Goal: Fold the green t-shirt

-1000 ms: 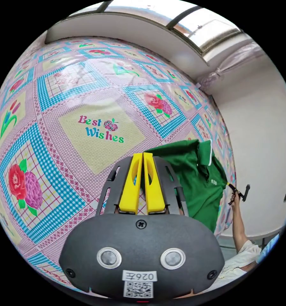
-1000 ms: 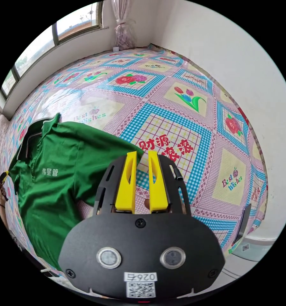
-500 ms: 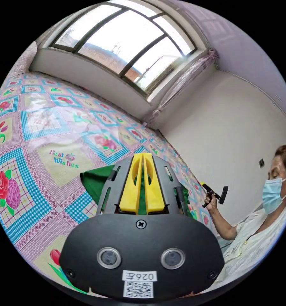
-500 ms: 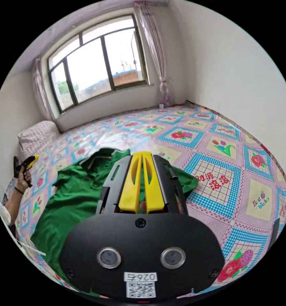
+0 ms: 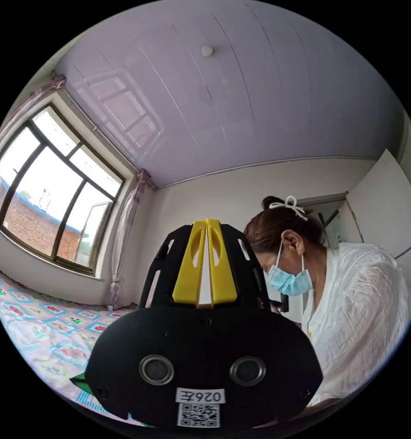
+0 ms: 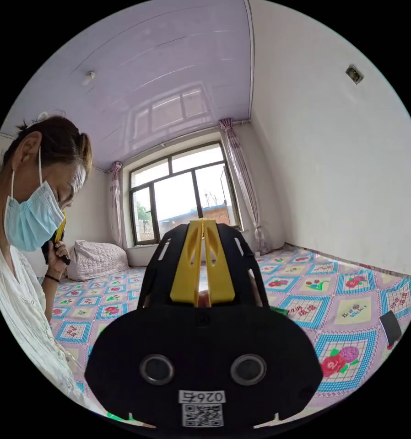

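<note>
Left gripper (image 5: 207, 222) points up toward the ceiling (image 5: 242, 105), its yellow jaws pressed together at the tips with nothing visible between them. Right gripper (image 6: 203, 223) is raised too, jaws closed tip to tip, aimed at the window (image 6: 182, 196). Green t-shirt (image 5: 79, 379) peeks out as a sliver beside the left gripper's housing, low on the patterned bedspread (image 6: 352, 315). Person in a white top (image 5: 365, 311) leans in close.
</note>
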### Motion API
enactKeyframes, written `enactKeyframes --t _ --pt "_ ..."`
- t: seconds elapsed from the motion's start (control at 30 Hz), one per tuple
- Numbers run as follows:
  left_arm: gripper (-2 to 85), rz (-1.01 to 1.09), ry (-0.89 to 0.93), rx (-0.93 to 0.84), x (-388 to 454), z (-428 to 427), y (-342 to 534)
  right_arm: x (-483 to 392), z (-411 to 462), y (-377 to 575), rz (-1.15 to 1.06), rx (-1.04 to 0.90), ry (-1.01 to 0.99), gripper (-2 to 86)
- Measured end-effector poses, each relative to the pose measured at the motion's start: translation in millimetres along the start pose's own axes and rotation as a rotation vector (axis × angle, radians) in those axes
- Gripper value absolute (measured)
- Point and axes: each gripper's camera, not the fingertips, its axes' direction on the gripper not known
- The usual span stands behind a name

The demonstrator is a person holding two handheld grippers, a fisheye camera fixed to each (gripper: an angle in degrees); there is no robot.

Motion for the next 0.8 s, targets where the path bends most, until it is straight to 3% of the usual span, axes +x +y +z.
enactKeyframes --t 0.1,0.17,0.27,0.33,0.43,0.53,0.8 --pt "5.0 -0.003 -0.297 -0.276 20.8 -7.9 20.8 -1.8 -15.6 38.0 0.023 -0.223 0.067 -1.0" --pt "7.7 -0.062 -0.486 -0.597 23.3 -12.9 65.1 -3.6 -16.6 94.7 0.026 -0.447 0.14 -0.9" --pt "10.4 -0.136 -0.659 -0.939 27.7 -32.7 139.6 -7.8 -11.0 183.2 -0.012 -0.719 0.242 0.6" --pt "11.7 -0.223 -0.704 -1.071 30.2 -48.5 182.3 -14.1 -3.9 233.5 -0.063 -0.856 0.286 1.5" --pt "11.7 -0.381 -0.713 -1.181 31.7 -70.7 238.5 -31.6 15.6 304.9 -0.184 -1.016 0.308 2.1" --pt "11.6 -0.399 -0.736 -1.307 32.5 -75.5 277.6 -46.2 42.5 356.6 -0.305 -1.102 0.317 2.7" --pt "11.9 -0.514 -0.752 -1.323 16.0 -75.7 318.9 -46.8 111.0 419.5 -0.384 -1.171 0.323 3.1"
